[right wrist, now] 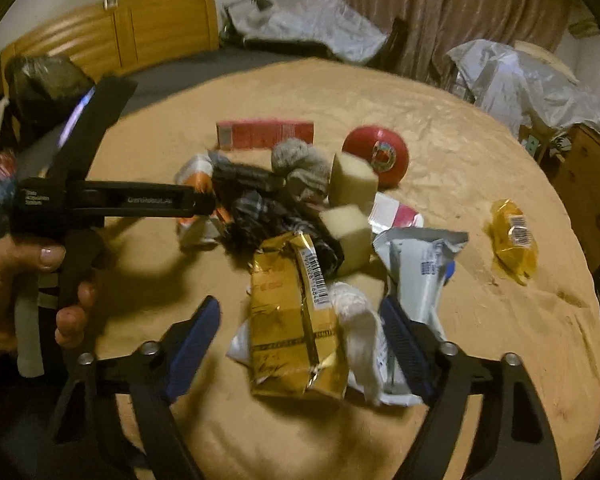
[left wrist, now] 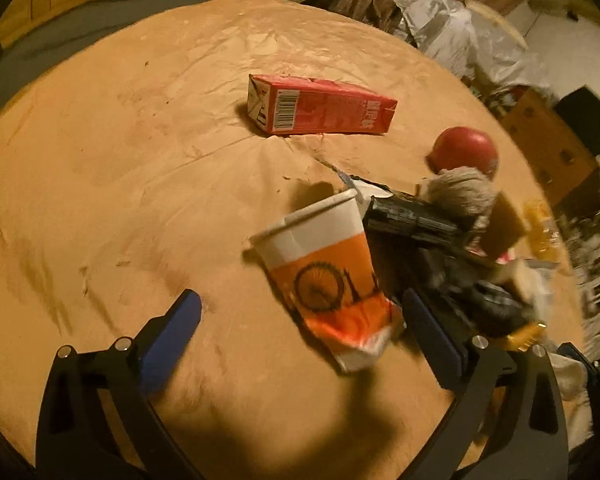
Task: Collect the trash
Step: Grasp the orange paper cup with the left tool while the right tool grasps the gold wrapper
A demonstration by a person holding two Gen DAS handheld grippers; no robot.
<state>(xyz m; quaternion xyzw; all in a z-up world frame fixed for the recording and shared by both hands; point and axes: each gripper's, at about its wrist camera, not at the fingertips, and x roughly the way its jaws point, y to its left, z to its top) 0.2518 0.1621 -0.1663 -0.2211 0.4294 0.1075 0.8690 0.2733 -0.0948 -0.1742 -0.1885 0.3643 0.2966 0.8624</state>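
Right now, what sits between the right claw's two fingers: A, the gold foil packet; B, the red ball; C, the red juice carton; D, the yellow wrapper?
A: in the right wrist view the gold foil packet lies between the right claw fingers, while the red juice carton lies far back on the table.

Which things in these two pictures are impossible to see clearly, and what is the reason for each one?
- Paper cup, left wrist view: whether anything is inside; its mouth faces away.
- Red carton, right wrist view: its print, blurred and small.
- Gold packet, right wrist view: whether the right tongs touch it; motion blur.
- Dark cloth, right wrist view: its shape, partly behind the packet and foam blocks.
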